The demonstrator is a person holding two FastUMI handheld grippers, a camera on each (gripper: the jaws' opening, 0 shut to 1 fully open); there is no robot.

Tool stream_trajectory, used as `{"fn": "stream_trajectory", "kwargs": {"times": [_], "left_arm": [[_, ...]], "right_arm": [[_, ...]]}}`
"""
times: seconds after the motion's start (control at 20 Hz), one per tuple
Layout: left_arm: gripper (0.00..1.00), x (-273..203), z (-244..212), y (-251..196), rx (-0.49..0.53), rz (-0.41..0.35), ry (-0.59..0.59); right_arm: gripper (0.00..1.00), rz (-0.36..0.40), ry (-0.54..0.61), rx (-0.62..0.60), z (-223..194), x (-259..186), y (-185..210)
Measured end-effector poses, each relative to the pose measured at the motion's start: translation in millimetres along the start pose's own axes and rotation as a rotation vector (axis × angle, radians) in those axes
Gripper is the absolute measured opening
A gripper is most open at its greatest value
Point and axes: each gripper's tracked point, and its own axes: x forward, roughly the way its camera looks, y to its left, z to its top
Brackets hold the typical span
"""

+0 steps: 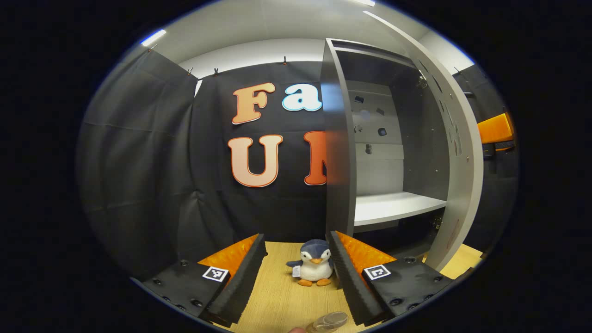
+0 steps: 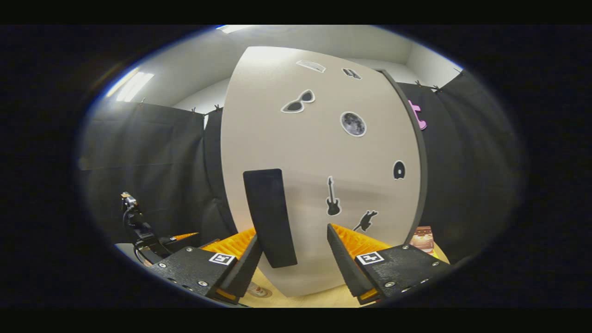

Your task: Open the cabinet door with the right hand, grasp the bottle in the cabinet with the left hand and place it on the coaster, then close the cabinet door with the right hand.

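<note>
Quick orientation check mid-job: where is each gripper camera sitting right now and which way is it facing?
Left gripper view: low over the wooden table, facing the open cabinet with its empty shelf; the left gripper, open, frames a toy penguin.
Right gripper view: close to the cabinet door, facing its stickered outer face; the right gripper, open, has the dark handle between its fingers, not pressed.
Shared: cabinet door, table, black cloth wall.

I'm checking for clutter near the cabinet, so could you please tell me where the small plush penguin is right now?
In the left gripper view, the grey-and-white plush penguin stands upright on the light wooden tabletop, between the left gripper's open fingers and just left of the open grey cabinet.
</note>
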Motion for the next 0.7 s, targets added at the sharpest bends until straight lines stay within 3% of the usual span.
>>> {"fn": "stream_trajectory", "kwargs": {"times": [0.35, 0.7], "left_arm": [[0.91, 30.1, 0.4, 33.1, -0.021, 0.028, -0.003], [0.91, 53.4, -1.7, 46.2, -0.04, 0.016, -0.003]], "right_arm": [[0.84, 0.007, -0.017, -0.026, -4.8, 30.3, 8.5], [0.86, -0.034, -0.033, -0.027, -10.4, 62.2, 6.1]]}}
